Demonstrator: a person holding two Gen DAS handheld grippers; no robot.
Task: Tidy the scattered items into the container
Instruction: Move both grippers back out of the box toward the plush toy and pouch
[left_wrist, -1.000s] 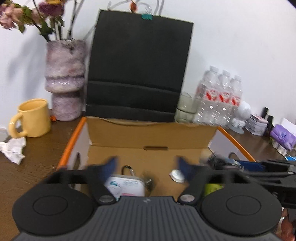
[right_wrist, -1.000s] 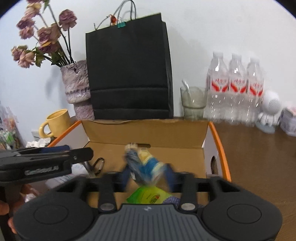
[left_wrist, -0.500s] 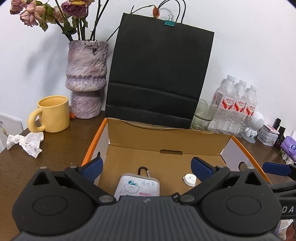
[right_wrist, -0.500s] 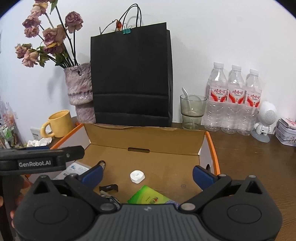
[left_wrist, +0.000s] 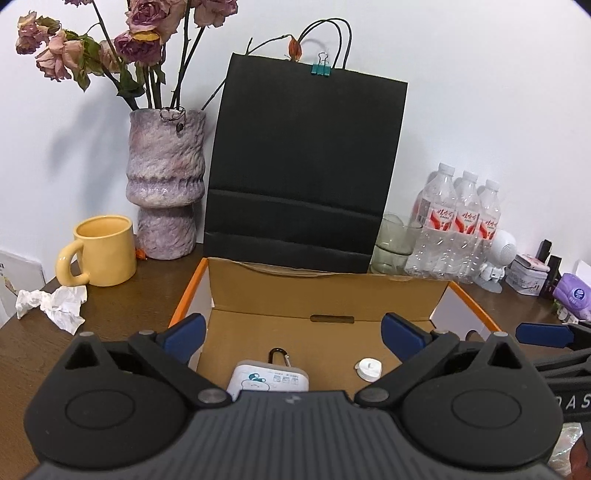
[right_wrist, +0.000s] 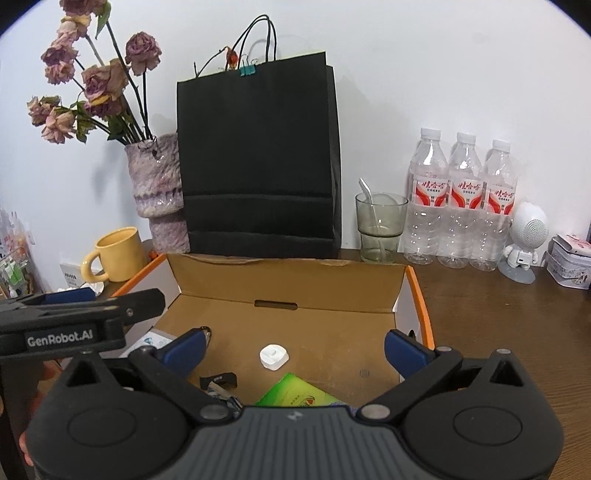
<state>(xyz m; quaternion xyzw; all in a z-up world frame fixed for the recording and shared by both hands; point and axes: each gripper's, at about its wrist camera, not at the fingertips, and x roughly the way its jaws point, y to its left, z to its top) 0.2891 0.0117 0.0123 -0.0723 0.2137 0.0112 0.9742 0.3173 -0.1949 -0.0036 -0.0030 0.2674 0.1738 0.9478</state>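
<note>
Both fingers (right_wrist: 181, 350) above box (right_wrist: 288, 288) contents

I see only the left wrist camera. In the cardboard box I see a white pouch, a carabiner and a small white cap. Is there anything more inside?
Observer: Yes. The right wrist camera shows a green packet lying on the floor of the box, near its front.
Operator: Is the right gripper holding something?
Observer: No. The right gripper is wide open, with nothing between its fingers.
Operator: And the glass behind the box, is there anything in it?
Observer: A spoon stands in the glass, leaning to one side.
</note>
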